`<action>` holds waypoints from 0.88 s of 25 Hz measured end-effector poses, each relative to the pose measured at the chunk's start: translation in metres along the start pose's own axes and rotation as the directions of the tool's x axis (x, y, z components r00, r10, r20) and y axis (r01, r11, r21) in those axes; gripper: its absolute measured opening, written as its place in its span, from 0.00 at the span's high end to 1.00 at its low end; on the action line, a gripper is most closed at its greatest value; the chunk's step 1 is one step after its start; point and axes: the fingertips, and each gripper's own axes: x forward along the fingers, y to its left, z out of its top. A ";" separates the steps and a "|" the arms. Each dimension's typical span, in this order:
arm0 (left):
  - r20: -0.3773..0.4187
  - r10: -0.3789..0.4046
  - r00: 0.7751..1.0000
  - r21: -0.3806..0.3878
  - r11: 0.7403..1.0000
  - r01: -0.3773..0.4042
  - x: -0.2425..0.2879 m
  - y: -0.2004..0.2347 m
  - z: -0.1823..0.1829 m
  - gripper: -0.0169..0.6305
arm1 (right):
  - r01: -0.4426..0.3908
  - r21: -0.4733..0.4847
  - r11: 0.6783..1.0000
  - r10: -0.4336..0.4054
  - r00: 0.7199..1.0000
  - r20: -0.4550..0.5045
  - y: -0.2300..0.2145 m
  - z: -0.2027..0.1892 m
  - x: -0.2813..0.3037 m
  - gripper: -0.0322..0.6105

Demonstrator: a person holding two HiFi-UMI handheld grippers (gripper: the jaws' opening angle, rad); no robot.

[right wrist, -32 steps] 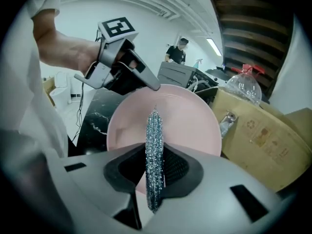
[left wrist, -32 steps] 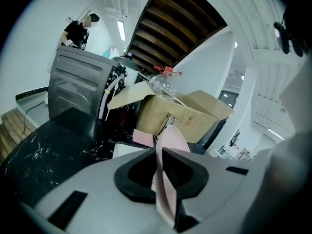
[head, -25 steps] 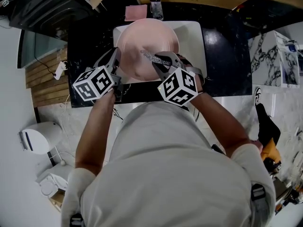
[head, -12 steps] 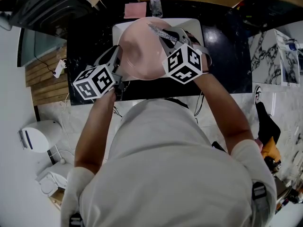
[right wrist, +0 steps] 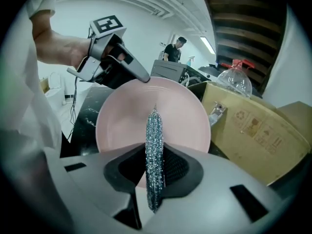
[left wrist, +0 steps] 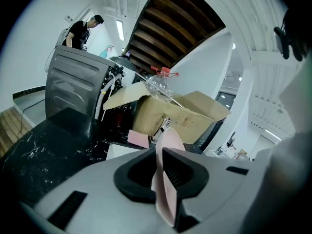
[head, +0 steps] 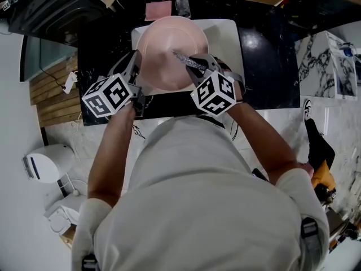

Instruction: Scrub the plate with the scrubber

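As left gripper jaws open on the plate, right gripper jaws clamp the scrubber, aimed lengthwise at it.

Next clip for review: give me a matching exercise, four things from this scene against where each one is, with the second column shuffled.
Things
1. plate
2. scrubber
3. pink cloth
4. clear bottle

Places
A. clamped in the right gripper
B. on top of the cardboard box
C. tilted up over the white sink
D. flat on the black counter, behind the sink

Pairs: 1-C, 2-A, 3-D, 4-B
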 end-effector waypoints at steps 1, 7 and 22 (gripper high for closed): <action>0.000 -0.001 1.000 0.000 1.000 0.001 0.001 -0.001 0.000 0.91 | -0.023 0.012 1.000 0.023 1.000 0.002 0.009 -0.001 0.000 0.83; -0.009 0.003 1.000 0.011 1.000 -0.002 0.003 -0.001 -0.003 0.91 | -0.138 0.045 0.989 0.137 0.990 0.025 0.042 0.001 -0.007 0.83; -0.025 -0.028 0.999 0.029 0.999 0.028 0.002 -0.016 -0.009 0.92 | 0.110 -0.039 0.993 -0.106 0.989 0.099 -0.061 0.060 -0.020 0.83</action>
